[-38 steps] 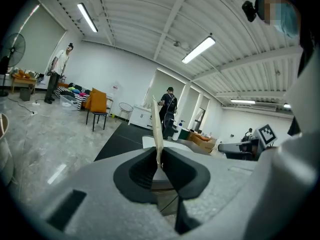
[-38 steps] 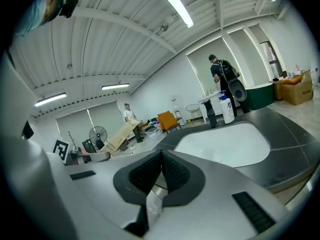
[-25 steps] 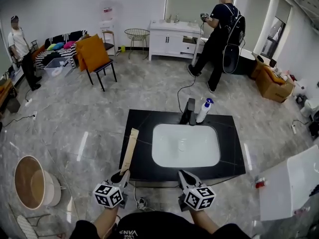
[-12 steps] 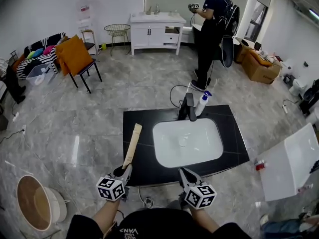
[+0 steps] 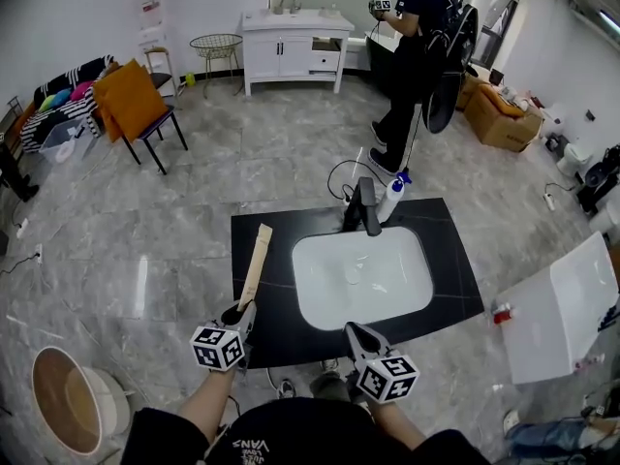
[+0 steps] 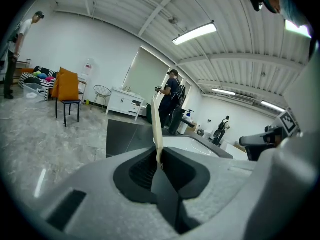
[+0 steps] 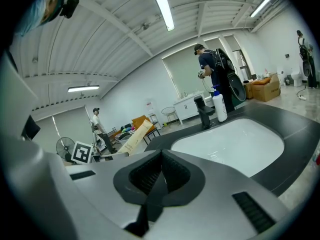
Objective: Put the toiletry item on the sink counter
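Since a second before, the left tongs (image 5: 235, 315) had drifted slightly forward in the head view, clenched on the near end of a long beige box (image 5: 256, 264) that stretched ahead of them over the left part of the black surface (image 5: 446, 250). The right tongs (image 5: 356, 332) sat beside them at the surface's near edge, before the white basin (image 5: 360, 277); a faucet (image 5: 366, 206) and spray bottle (image 5: 392, 197) stood beyond it. From the left tongs view, the pads pinched the box (image 6: 157, 126) edge-on. From the right tongs view, those tongs (image 7: 161, 156) were closed on nothing, with the box (image 7: 135, 135) off to their left.
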Action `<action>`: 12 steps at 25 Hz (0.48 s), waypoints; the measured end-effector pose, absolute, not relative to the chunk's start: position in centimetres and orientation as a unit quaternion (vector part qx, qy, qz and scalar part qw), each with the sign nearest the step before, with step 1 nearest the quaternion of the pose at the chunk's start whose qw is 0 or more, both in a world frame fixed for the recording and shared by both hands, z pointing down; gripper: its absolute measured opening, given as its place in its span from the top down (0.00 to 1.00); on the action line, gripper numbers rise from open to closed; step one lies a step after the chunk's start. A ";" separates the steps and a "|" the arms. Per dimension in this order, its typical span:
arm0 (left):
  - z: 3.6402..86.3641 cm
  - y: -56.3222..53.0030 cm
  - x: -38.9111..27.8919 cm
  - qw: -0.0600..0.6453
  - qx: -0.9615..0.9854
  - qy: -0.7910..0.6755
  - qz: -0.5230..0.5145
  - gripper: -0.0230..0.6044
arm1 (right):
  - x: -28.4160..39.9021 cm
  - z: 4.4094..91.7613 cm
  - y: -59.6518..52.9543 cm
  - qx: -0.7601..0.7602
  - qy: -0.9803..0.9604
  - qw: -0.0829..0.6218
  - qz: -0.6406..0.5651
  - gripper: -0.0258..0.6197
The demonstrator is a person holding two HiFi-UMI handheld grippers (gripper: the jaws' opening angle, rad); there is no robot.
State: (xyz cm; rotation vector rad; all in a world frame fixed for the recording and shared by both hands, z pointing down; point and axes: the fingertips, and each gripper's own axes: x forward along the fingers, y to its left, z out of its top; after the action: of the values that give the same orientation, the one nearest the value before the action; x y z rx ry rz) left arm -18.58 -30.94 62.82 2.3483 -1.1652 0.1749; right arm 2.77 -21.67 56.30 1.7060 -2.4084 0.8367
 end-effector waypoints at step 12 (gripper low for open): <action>66.1 -36.4 -16.2 0.314 0.827 -0.460 0.078 0.91 | 5.5 55.9 -27.5 0.534 -0.800 0.048 0.271 0.96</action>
State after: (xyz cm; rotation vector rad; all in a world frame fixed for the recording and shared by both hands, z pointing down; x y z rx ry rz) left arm -16.16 -36.43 66.05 2.1790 -1.2127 0.2049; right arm 5.50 -27.53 55.93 1.6273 -2.4377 0.8259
